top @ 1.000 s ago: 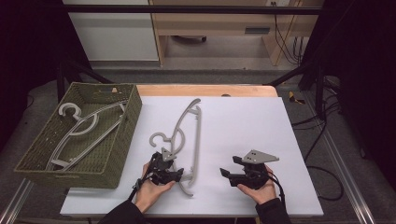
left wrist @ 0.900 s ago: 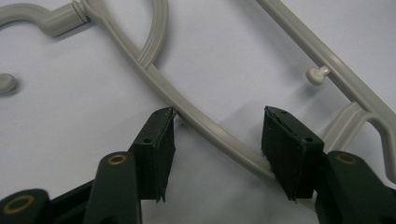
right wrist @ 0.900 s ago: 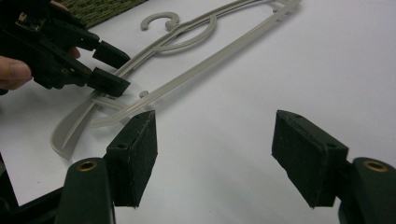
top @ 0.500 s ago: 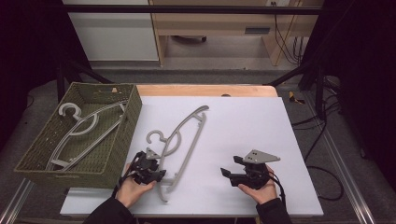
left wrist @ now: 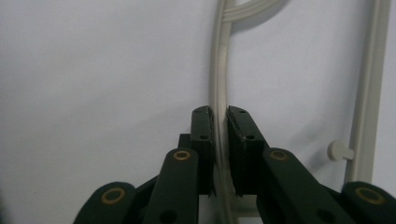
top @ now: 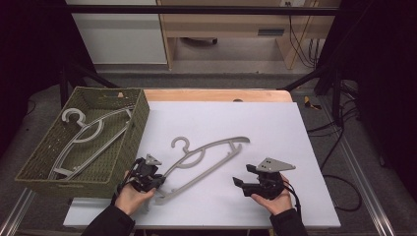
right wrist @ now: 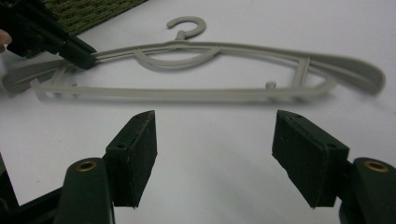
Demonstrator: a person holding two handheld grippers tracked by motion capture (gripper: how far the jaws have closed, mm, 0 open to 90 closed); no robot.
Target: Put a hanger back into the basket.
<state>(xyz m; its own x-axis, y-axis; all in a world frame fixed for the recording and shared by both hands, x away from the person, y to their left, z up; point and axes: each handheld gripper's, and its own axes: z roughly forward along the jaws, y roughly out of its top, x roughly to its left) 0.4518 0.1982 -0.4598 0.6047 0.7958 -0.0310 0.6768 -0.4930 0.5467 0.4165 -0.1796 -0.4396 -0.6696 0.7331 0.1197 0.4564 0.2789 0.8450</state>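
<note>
A grey plastic hanger (top: 206, 157) lies slanted on the white board, hook (top: 180, 143) toward the far side. My left gripper (top: 158, 183) is at its lower left end, near the basket. Its jaws have just been closing and now press on the hanger's thin arm (left wrist: 223, 84), one pad on each side, in the left gripper view (left wrist: 221, 116). My right gripper (top: 239, 181) rests on the board to the right, open, with nothing between its pads. In the right gripper view (right wrist: 215, 140) it faces the hanger (right wrist: 210, 93) broadside and the left gripper (right wrist: 86, 58) pinches the hanger's left end.
A green woven basket (top: 123, 162) stands at the left edge of the white board (top: 275, 128), with other grey hangers (top: 88, 132) lying inside. Black frame bars and cables run along the right side, off the board.
The left hand has moved left toward the basket and closed on the hanger's end. The hanger has swung from pointing away to lying slanted across the board. The right gripper stayed put.
</note>
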